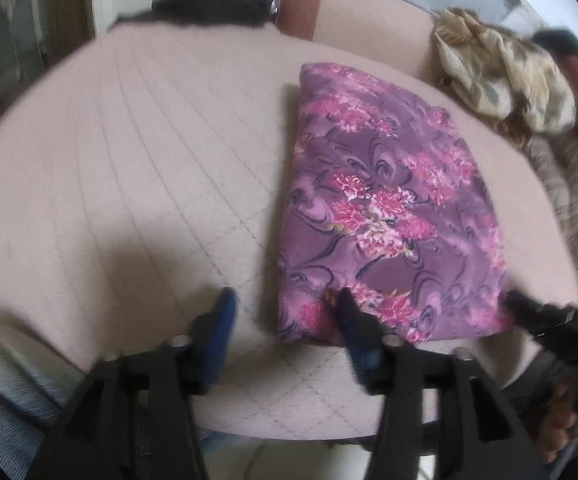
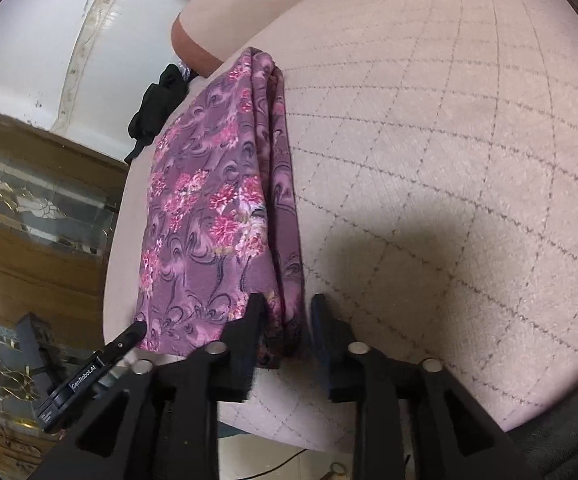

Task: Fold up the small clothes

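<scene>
Sitting folded into a thick rectangular pad, the purple floral-print garment [image 1: 389,216] rests on the pinkish quilted surface with diamond stitching [image 1: 129,168]. Fabric looks thin and silky, with pink flower clusters over dark swirly lines, and the layered fold edges show stacked along its side in the right wrist view.

The left gripper [image 1: 285,312] has its blue-padded black jaws standing apart, one over bare quilt, the other just at the garment's near corner, nothing pinched between them. The right gripper [image 2: 285,312] also has its jaws spread, straddling the near end of the garment's layered edge [image 2: 217,200]; the pads don't look pressed on it.

Well beyond the left tongs, a crumpled beige patterned cloth [image 1: 501,80] lies heaped to the right, and a dark fuzzy black piece [image 1: 209,8] sits at the far edge.
</scene>
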`<state>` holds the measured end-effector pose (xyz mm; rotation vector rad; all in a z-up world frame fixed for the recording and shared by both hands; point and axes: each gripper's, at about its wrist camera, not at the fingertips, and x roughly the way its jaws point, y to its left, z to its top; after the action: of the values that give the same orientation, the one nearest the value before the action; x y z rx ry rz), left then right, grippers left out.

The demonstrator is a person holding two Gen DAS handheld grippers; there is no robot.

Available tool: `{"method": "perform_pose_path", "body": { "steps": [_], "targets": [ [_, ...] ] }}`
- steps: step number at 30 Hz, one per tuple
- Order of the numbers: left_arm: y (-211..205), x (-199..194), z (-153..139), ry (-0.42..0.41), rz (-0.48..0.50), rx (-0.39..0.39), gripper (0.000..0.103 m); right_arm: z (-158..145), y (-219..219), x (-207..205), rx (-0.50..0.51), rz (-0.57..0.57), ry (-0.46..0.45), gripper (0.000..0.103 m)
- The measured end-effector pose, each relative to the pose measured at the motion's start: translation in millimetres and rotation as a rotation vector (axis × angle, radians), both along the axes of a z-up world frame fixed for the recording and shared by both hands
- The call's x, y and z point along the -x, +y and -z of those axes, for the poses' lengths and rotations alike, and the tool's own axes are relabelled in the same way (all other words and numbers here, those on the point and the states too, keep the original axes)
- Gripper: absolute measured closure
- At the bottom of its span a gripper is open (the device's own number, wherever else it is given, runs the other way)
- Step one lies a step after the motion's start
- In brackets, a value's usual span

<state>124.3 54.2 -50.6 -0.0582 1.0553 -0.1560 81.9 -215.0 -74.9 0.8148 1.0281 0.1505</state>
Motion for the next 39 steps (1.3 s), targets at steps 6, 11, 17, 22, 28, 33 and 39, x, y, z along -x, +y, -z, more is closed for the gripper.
{"method": "perform_pose_path", "body": {
  "steps": [6,11,17,22,28,33,39],
  "targets": [
    [8,22,-7,-0.018,-0.043,-0.031,0.031,-16,7,17,0.087,0.025,-0.002,0.035],
    [-3,48,-26,-0.110,-0.018,-0.121,0.016,-26,12,42,0.106,0.034,-0.003,0.029],
    [-7,79,-60,-0.154,-0.012,-0.126,0.015,-59,38,71,0.210,0.010,-0.016,0.028],
    [-9,103,-90,-0.187,-0.008,-0.158,0.011,-113,54,94,0.309,0.016,-0.070,0.027],
    [-11,118,-122,-0.216,-0.017,-0.186,0.010,-173,61,109,0.376,0.027,-0.160,0.022],
    [-16,128,-145,-0.259,-0.009,-0.202,0.009,-206,68,117,0.425,0.022,-0.209,0.021],
    [-18,138,-164,-0.290,-0.003,-0.187,0.008,-229,73,125,0.485,0.016,-0.249,0.019]
  ]
}}
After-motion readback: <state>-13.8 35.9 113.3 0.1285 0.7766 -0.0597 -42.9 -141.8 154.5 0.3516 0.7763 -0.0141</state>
